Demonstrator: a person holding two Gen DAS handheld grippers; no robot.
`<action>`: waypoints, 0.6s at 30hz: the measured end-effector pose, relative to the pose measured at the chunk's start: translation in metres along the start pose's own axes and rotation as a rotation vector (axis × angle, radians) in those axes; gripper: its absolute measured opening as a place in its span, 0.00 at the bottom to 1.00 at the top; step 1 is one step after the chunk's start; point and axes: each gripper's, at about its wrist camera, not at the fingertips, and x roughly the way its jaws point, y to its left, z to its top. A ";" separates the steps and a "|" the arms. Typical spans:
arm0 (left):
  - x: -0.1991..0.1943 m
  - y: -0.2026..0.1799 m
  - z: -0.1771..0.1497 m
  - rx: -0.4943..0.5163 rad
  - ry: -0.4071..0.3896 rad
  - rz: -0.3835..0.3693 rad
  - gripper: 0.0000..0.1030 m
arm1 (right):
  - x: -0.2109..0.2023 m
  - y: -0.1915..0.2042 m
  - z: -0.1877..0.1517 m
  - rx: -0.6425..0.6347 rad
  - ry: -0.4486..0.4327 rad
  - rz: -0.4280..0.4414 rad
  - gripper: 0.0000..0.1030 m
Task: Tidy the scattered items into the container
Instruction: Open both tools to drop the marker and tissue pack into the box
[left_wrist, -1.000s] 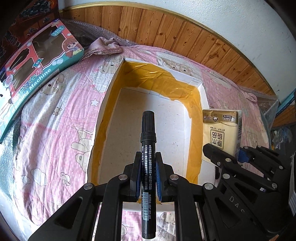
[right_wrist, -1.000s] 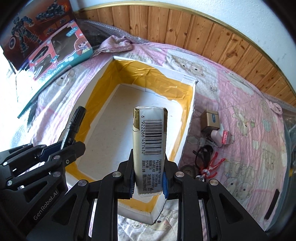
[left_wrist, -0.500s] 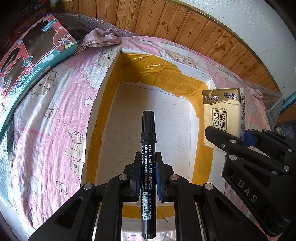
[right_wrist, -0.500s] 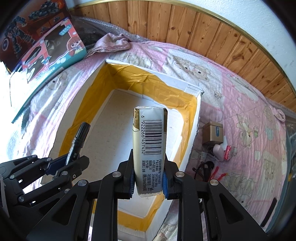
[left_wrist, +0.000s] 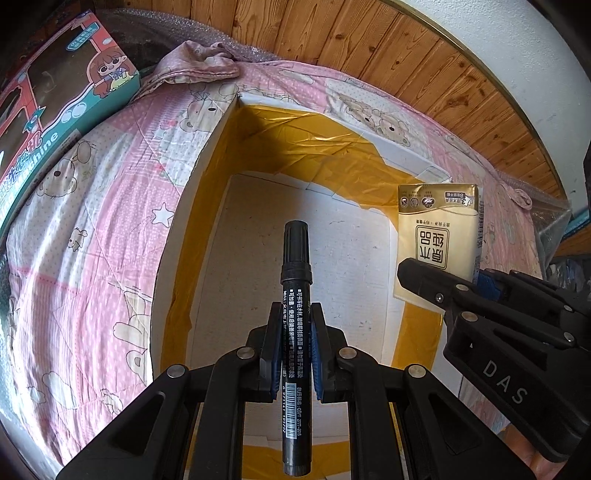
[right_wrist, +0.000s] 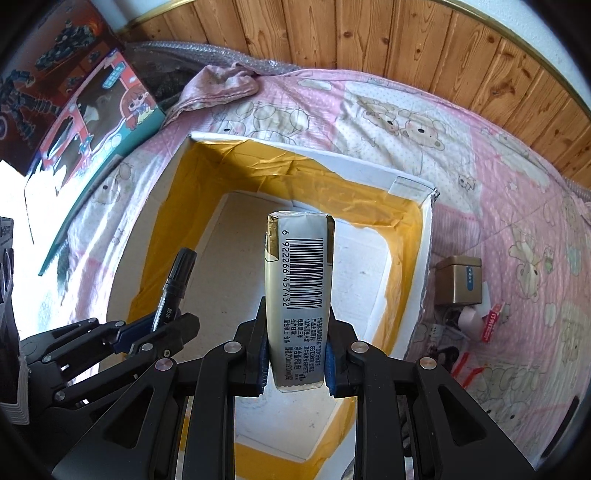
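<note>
Now over the box (left_wrist: 306, 258), my left gripper (left_wrist: 294, 345) clamps a marker (left_wrist: 295, 291), my right gripper (right_wrist: 297, 354) a tissue pack (right_wrist: 297, 295); release comes next.

Black capped marker (left_wrist: 295, 295) and gold tissue pack (right_wrist: 298, 295), both held above the open, yellow-taped white box (right_wrist: 406, 177).

R gripper (right_wrist: 297, 354) clamps tissue pack (right_wrist: 299, 291) over box (right_wrist: 373, 173); L gripper (right_wrist: 157, 328) grips marker (right_wrist: 173, 286).
</note>
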 end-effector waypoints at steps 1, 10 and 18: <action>0.002 0.000 0.004 0.000 0.004 -0.004 0.14 | 0.003 -0.002 0.004 0.005 0.002 0.004 0.24; 0.027 -0.006 0.041 0.013 0.020 0.019 0.15 | 0.020 -0.023 0.029 0.047 0.009 0.050 0.27; 0.037 0.009 0.056 -0.077 0.017 -0.043 0.41 | 0.028 -0.039 0.027 0.101 0.024 0.070 0.28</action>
